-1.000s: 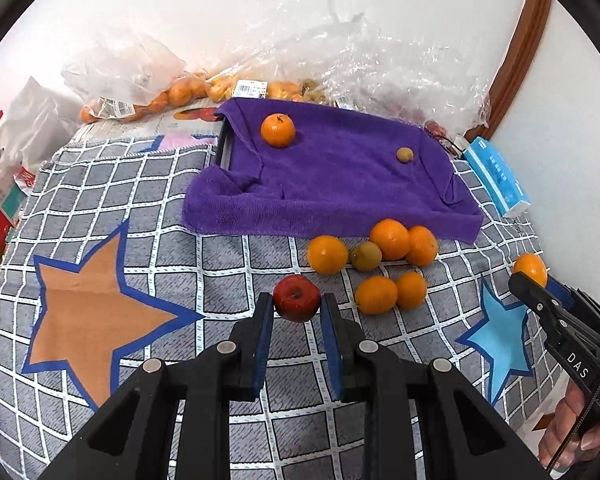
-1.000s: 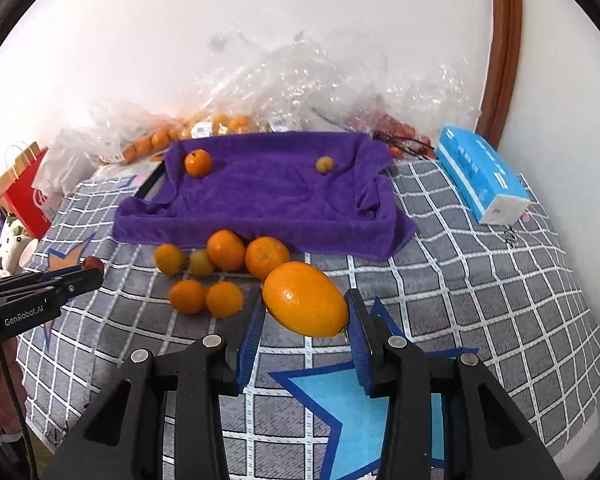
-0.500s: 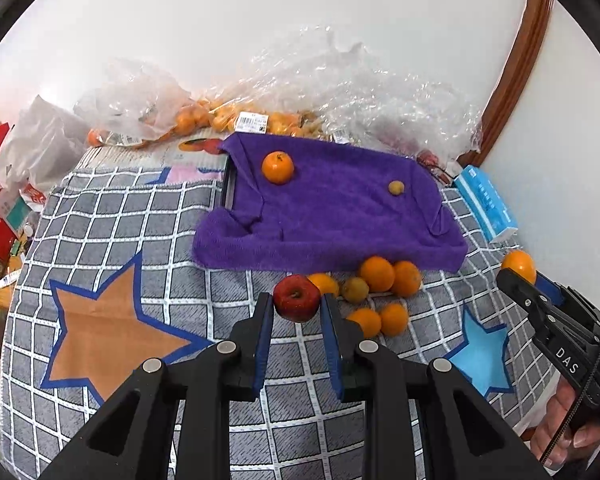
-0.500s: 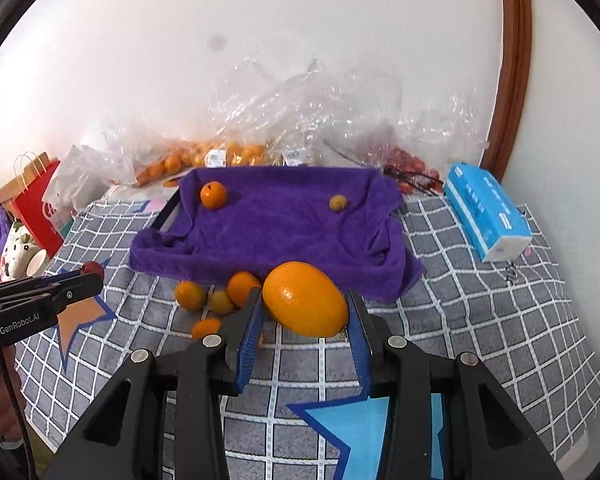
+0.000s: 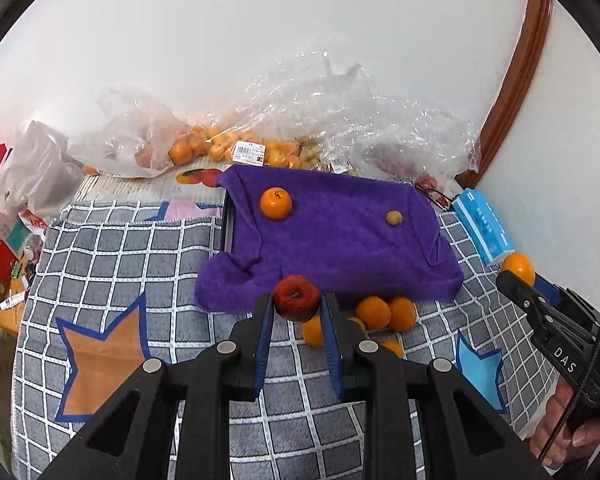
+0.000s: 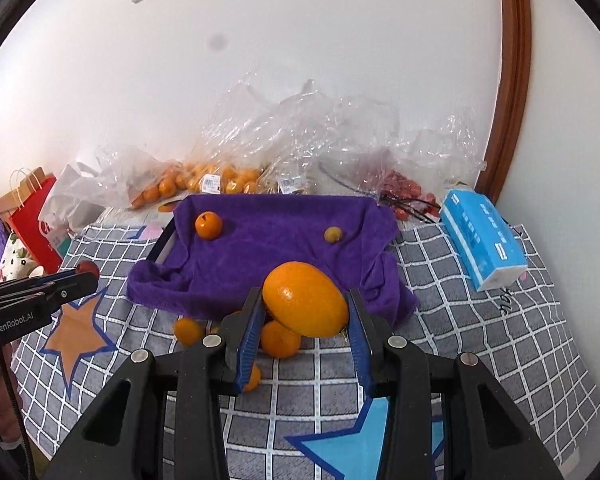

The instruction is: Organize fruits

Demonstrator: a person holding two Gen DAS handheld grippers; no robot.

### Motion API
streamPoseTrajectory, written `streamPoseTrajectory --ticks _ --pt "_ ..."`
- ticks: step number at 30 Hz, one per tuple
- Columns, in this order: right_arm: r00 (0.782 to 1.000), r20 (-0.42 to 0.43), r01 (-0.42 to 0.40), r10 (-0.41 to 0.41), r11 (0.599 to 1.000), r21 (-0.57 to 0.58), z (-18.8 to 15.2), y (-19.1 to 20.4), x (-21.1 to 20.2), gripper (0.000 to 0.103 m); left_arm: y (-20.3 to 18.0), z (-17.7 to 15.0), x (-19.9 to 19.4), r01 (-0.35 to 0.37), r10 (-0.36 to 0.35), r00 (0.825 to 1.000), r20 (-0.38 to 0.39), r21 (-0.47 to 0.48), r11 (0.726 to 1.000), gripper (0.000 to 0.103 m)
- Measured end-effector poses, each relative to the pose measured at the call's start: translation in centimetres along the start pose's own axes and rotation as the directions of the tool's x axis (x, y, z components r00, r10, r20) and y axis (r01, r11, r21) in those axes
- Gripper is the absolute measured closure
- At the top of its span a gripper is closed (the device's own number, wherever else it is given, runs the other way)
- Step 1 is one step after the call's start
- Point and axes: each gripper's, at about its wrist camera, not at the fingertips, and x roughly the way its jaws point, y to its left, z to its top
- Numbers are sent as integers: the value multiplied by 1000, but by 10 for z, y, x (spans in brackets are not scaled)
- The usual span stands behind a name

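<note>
Fruits: left tool (image 5: 297,312) clamps small red apple (image 5: 297,297), right tool (image 6: 306,312) clamps large orange (image 6: 305,299), both held above grid cloth before purple towel (image 6: 276,256). Judged firm, round, smooth; grip across widest girth or they roll out.

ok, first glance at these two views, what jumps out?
Each claw grips a fruit: the left claw holds a red apple, the right claw a big orange, both above the checked cloth. Behind them lies a purple towel with a small orange on its left part, and loose oranges crowd its near edge.
</note>
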Motion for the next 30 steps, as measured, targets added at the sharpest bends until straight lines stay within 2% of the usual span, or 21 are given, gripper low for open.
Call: streamPoseTrajectory --ticks 30 --pt "1000 25 9 -9 1000 20 36 -11 23 63 2 43 21 5 -5 1000 15 20 1000 80"
